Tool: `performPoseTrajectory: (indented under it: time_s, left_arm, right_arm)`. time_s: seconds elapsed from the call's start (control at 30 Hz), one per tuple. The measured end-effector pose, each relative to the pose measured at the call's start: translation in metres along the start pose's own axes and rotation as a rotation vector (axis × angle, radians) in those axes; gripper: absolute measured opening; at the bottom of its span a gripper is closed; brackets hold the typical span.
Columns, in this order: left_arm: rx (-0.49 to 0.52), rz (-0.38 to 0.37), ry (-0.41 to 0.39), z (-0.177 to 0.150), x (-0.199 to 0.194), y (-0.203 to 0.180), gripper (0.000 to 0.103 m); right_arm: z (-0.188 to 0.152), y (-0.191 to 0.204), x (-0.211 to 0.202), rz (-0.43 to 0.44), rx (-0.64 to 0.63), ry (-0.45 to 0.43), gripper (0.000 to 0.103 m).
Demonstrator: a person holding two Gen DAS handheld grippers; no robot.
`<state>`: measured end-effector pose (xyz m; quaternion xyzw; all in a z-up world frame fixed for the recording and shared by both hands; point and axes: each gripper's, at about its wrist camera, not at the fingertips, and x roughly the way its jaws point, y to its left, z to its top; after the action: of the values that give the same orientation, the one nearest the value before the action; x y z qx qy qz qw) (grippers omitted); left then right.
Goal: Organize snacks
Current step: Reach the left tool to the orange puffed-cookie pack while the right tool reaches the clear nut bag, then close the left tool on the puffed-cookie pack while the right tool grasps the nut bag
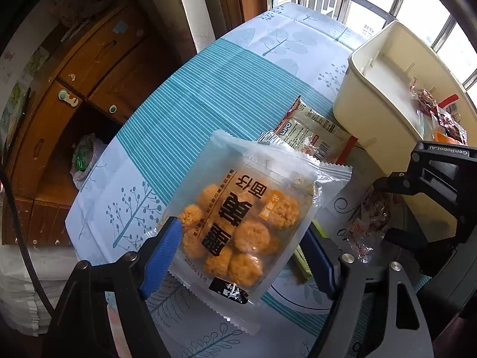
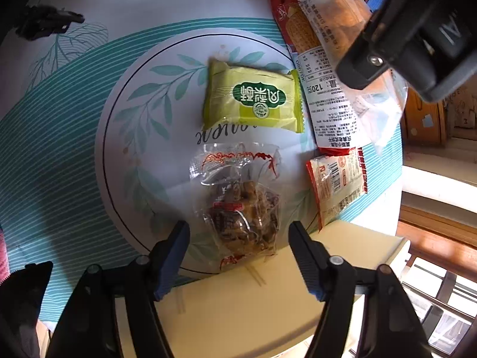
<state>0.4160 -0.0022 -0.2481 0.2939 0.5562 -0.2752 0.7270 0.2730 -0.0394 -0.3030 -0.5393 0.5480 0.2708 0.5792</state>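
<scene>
A clear bag of orange round snacks (image 1: 238, 226) sits between the blue pads of my left gripper (image 1: 241, 244). Both pads touch its side edges, so the gripper is shut on it. The same bag (image 2: 331, 12) shows at the top right of the right wrist view, under the left gripper's black body. My right gripper (image 2: 238, 229) points down over a clear packet of brown snacks (image 2: 241, 208) lying on the tablecloth. Its pads stand on either side of the packet with a small gap on each side. A cream bin (image 1: 372, 113) stands just right of both grippers.
A green packet (image 2: 253, 98), a red-and-white packet (image 2: 337, 185) and a red corn-print packet (image 2: 286, 21) lie on the table (image 2: 74, 137). A UPO packet (image 1: 310, 131) rests by the bin, which holds several red snacks (image 1: 429, 101). A wooden cabinet (image 1: 89, 74) stands beyond the table's left edge.
</scene>
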Motion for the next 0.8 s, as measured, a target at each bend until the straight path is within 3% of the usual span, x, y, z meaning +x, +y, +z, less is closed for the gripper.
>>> performPoseTrajectory:
  time_s: [0.13,0.23,0.27,0.4,0.6,0.77,0.8]
  left_arm:
    - [0.004,-0.017,-0.042,-0.003,-0.009,-0.003,0.060]
    - [-0.010,-0.019,-0.056,-0.006,-0.011,-0.002,0.058]
    - [-0.012,-0.019,-0.062,-0.007,-0.012,-0.002,0.058]
    - [-0.027,-0.025,-0.073,-0.014,-0.016,-0.001,0.054]
    - [-0.097,-0.042,-0.102,-0.027,-0.026,0.007,0.050]
    - [-0.152,-0.062,-0.136,-0.036,-0.041,0.013,0.034]
    - [-0.159,-0.070,-0.137,-0.038,-0.043,0.014,0.025]
  right_arm:
    - [-0.002,-0.003,0.005,-0.010,-0.003,-0.005,0.061]
    - [-0.001,-0.001,0.005,-0.013,0.008,0.008,0.056]
    - [0.000,0.002,0.005,-0.036,0.006,0.014,0.050]
    - [0.003,0.010,0.003,-0.069,0.027,0.036,0.048]
    - [0.007,0.022,-0.004,-0.051,0.088,0.066,0.048]
    - [0.007,0.041,-0.015,-0.013,0.117,0.085,0.047]
    - [0.008,0.045,-0.017,-0.004,0.125,0.089,0.047]
